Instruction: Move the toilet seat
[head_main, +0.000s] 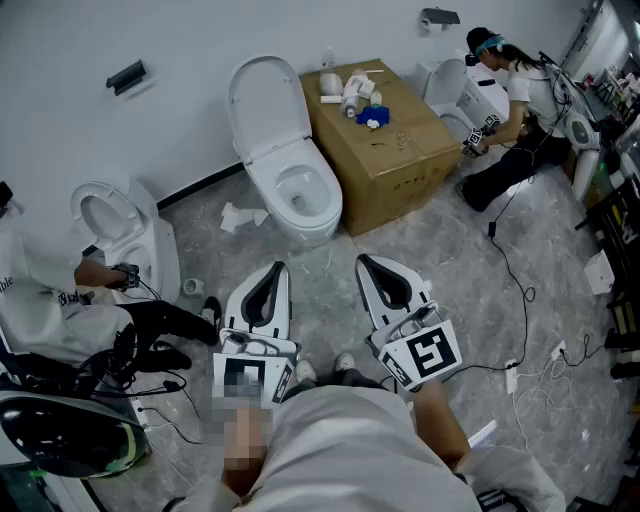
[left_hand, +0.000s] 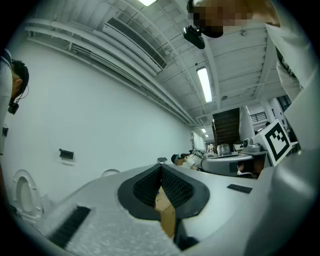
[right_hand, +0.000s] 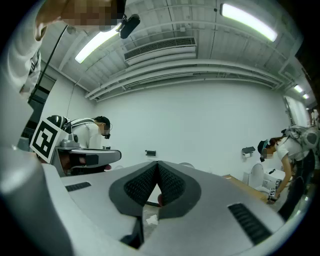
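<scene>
A white toilet stands against the far wall in the head view, its lid raised upright. Whether the seat ring is up with the lid or lies on the bowl I cannot tell. My left gripper and right gripper are held side by side over the floor, well short of the bowl. Both point toward the toilet, apart from it. Both are shut with nothing between the pads, as the left gripper view and the right gripper view also show.
A cardboard box with small items on top stands right of the toilet. A person kneels at another toilet on the left; another person works at far right. Crumpled paper and cables lie on the floor.
</scene>
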